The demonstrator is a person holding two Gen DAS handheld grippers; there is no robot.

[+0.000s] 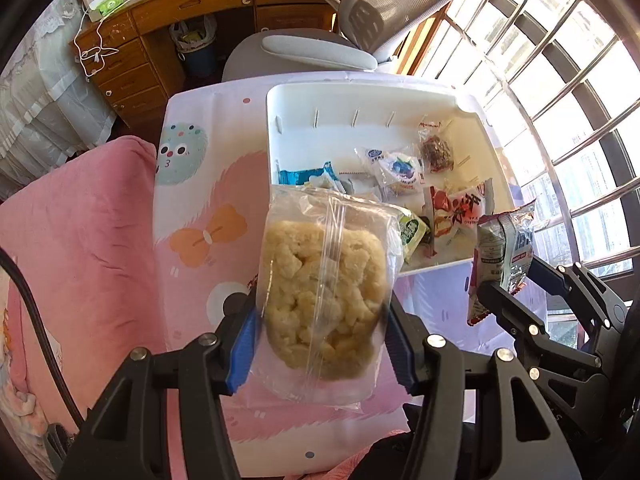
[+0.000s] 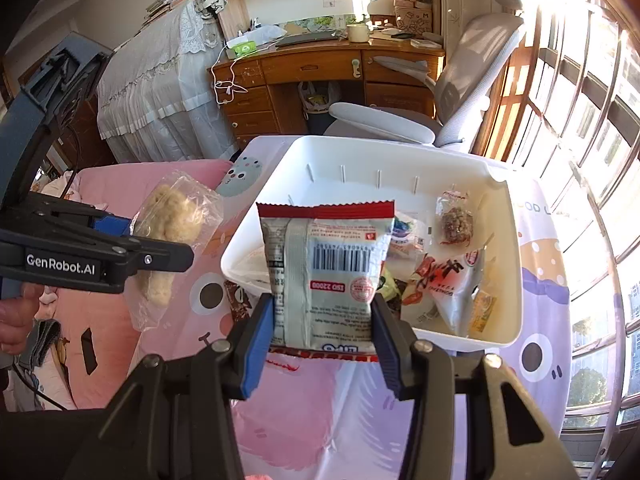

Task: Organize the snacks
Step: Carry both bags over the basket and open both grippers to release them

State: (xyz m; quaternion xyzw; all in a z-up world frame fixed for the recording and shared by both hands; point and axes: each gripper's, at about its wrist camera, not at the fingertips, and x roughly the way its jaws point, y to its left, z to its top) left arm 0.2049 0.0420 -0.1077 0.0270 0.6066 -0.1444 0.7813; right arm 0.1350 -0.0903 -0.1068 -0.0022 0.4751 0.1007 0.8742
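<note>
A white plastic bin (image 1: pixel 362 96) stands on a table covered by a cartoon-print cloth (image 1: pixel 208 200), with a grey office chair (image 1: pixel 320 50) and a wooden desk (image 1: pixel 168 12) behind it and a pink blanket (image 1: pixel 72 232) to the left. Inside the bin lie several wrapped snacks, among them a red-and-white packet (image 2: pixel 444 280) and a small clear bag with a brown piece (image 2: pixel 454 222). Nothing lies between the two held packs and the bin.

The left gripper (image 1: pixel 320 328) is closed partway on a clear bag of pale puffed rice cake (image 1: pixel 324 296), held in the air before the near edge of the bin. The right gripper (image 2: pixel 324 324) pinches a white snack pack with red ends (image 2: pixel 326 268), barcode side showing, above the bin's near left corner.
</note>
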